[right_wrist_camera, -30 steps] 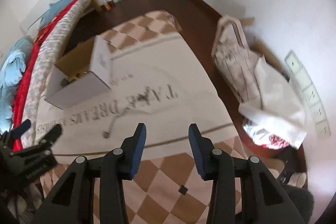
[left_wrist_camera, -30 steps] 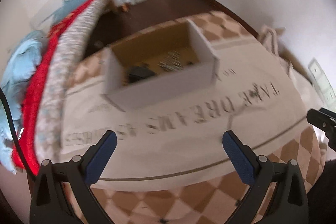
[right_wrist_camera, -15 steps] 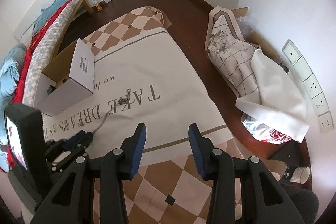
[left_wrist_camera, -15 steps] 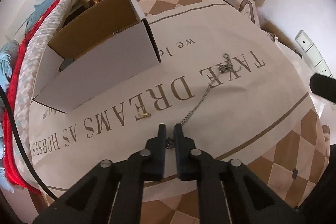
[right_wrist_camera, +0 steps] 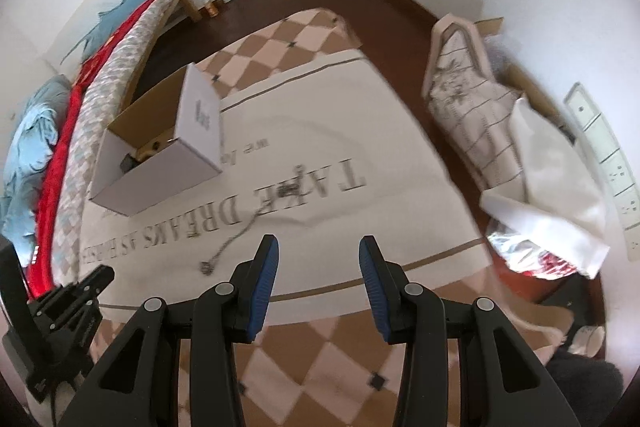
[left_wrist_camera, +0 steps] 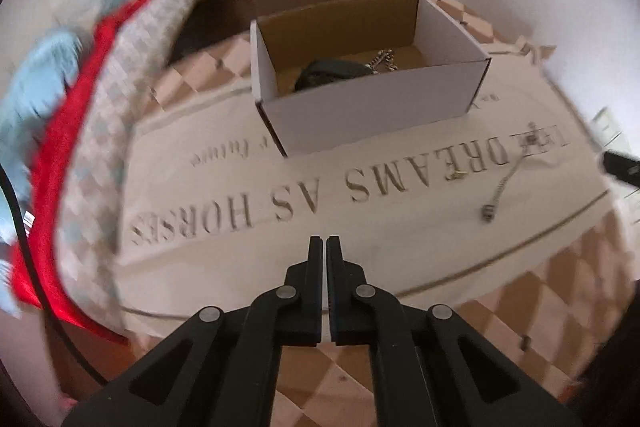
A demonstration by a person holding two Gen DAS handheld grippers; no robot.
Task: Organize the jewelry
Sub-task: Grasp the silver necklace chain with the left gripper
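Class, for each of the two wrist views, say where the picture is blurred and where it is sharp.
Left wrist view: the bedding at the left edge is streaked with motion blur, the chain is soft, while the left gripper stays sharp. Right wrist view: the printed cloth and chain smear, but the right gripper is crisp.

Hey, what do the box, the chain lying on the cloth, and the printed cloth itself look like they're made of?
The box looks like cardboard: matte white outside, raw brown inside, with folded edges. The chain seems to be metal, silver-grey with small links; the blur hides its finish. The printed cloth appears to be woven fabric, matte cream with dark lettering, lying in soft wrinkles.
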